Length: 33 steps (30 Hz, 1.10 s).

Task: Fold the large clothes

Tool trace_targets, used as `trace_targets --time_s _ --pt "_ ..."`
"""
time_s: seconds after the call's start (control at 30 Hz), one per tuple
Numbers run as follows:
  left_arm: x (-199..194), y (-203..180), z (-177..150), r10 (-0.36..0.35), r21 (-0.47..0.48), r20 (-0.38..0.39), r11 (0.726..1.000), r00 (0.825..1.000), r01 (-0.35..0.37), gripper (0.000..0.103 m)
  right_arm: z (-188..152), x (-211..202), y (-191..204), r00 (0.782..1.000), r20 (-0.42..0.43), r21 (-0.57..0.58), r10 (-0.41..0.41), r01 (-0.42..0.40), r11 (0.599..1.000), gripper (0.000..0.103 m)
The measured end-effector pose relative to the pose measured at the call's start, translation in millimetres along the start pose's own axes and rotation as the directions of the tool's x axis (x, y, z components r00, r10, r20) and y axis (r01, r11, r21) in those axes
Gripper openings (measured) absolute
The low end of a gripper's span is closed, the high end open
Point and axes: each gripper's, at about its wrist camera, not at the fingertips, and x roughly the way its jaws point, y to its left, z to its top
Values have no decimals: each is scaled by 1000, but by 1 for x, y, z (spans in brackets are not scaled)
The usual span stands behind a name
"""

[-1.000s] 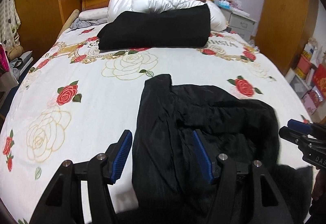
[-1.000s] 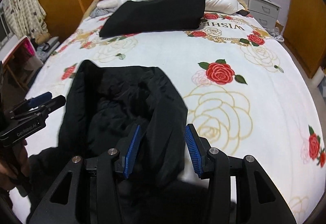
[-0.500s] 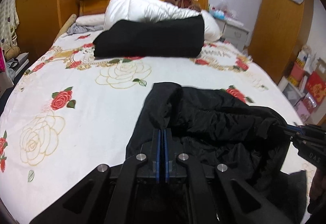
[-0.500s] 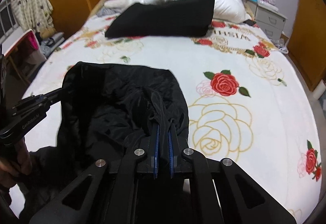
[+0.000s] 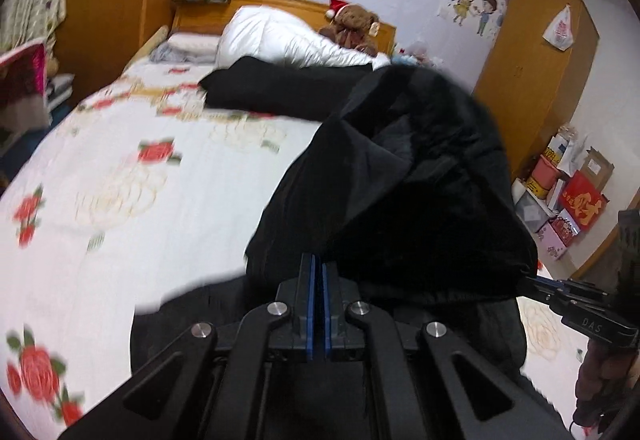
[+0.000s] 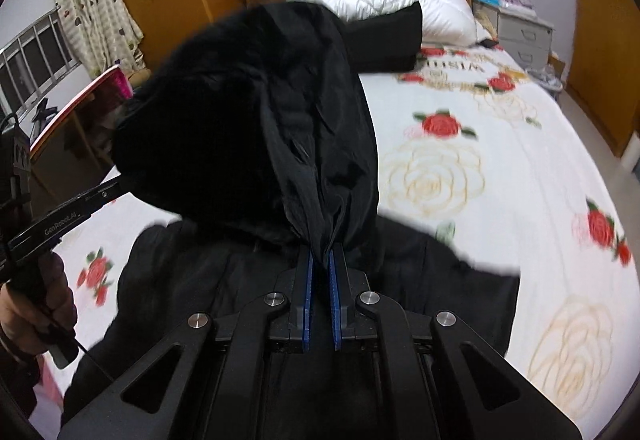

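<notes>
A large black coat (image 5: 404, 176) with a furry hood hangs bunched above the rose-print bed sheet (image 5: 120, 168). Its lower part still lies on the bed. My left gripper (image 5: 318, 260) is shut on one edge of the raised fabric. At the right of that view my right gripper (image 5: 534, 278) pinches the other edge. In the right wrist view the coat (image 6: 256, 128) fills the middle, and the right gripper (image 6: 320, 256) is shut on a gathered fold. The left gripper (image 6: 120, 180) grips the coat at the left, held by a hand (image 6: 36, 316).
A folded black garment (image 5: 272, 90) lies across the far bed before a white duvet (image 5: 280, 36) and a teddy bear (image 5: 354, 26). Wardrobes stand on both sides. Boxes (image 5: 572, 192) crowd the floor at the right; a nightstand (image 6: 524, 32) stands by the headboard.
Both grippers went from open around the coat's edges to shut on them. They then rose and moved forward, lifting the hood end off the bed.
</notes>
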Motion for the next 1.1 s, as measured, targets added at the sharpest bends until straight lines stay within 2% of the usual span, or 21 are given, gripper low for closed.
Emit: trace_targets --time_s 0.17,0.27,0.37,0.47,0.53,0.57,0.6,0.63,0.67,0.73,0.87,1.03,1.07,1.1 --pt "-12 20 -50 16 -92 -95 995 995 -25 3 -43 2 -1 995 -97 27 10 -7 1000 7" --pt "-21 25 -72 25 -115 -138 993 990 -41 3 -63 5 -3 986 -164 43 18 -11 999 7" --pt "-38 25 -86 23 -120 -153 992 988 -42 4 -75 -7 -5 984 -178 60 26 -15 998 8" --pt "-59 24 -91 26 -116 -144 992 989 -43 5 -77 -28 -9 988 -144 90 50 -37 995 19" --pt "-71 23 -88 22 -119 -121 992 992 -37 11 -74 -40 -14 991 -115 127 74 -60 990 31" --pt "-76 23 -86 18 -121 -106 992 994 -31 14 -71 -44 -17 991 -98 154 93 -77 985 43" --pt "-78 21 -82 10 -125 -95 992 995 -22 24 -69 -47 -18 990 -81 184 114 -98 978 53" --pt "-81 20 -79 -1 -131 -83 991 997 -10 35 -66 -48 -20 989 -69 211 135 -117 970 55" --pt "-81 18 -73 -12 -137 -71 991 997 2 40 -63 -47 -22 985 -59 247 163 -144 958 56" --pt "-75 10 -61 -33 -142 -54 990 998 25 52 -56 -43 -28 976 -43 320 212 -187 929 56" --pt "-52 -6 -51 -65 -148 -65 987 996 55 53 -47 -14 -31 956 -41 443 290 -242 863 56" --pt "-19 -20 -60 -113 -154 -107 983 988 96 53 -51 25 -20 929 -78 497 361 -278 822 56" --pt "-13 -23 -66 -118 -153 -124 983 985 99 53 -54 30 -16 928 -84 485 364 -281 828 49" --pt "-6 -23 -73 -118 -154 -143 983 983 96 53 -58 31 -13 929 -90 471 358 -278 837 20"
